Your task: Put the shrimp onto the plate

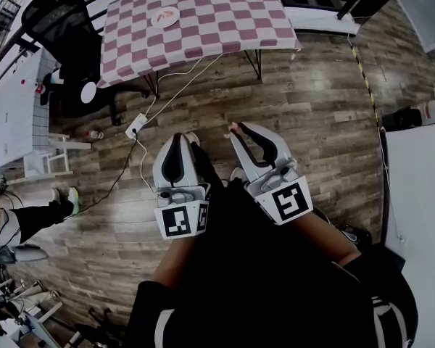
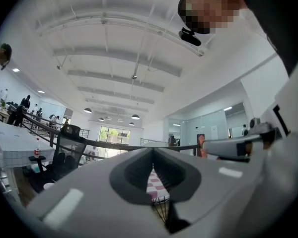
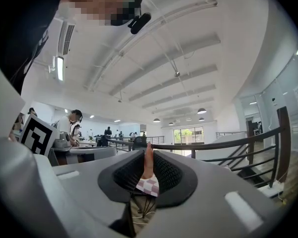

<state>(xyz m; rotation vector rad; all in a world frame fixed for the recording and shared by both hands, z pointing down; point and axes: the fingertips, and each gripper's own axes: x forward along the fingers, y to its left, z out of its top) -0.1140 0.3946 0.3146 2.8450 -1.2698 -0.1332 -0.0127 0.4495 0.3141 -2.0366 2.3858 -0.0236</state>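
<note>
One shrimp (image 3: 147, 158) is sitting clamped lengthwise in the right hand-held gripper (image 1: 237, 127); the left hand-held gripper (image 1: 180, 138) is hanging closed and empty. The plate (image 1: 164, 17) is lying well ahead and leftward, on the checkered counter (image 1: 225, 13).

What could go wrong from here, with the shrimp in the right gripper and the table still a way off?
1. The right gripper pinches the shrimp near the tips of its fingers, and the plate sits far off on the checkered table. The shrimp could slip out on the way over.
2. A power strip and a white cable lie on the floor between the person and that table, a likely trip or snag hazard.
</note>
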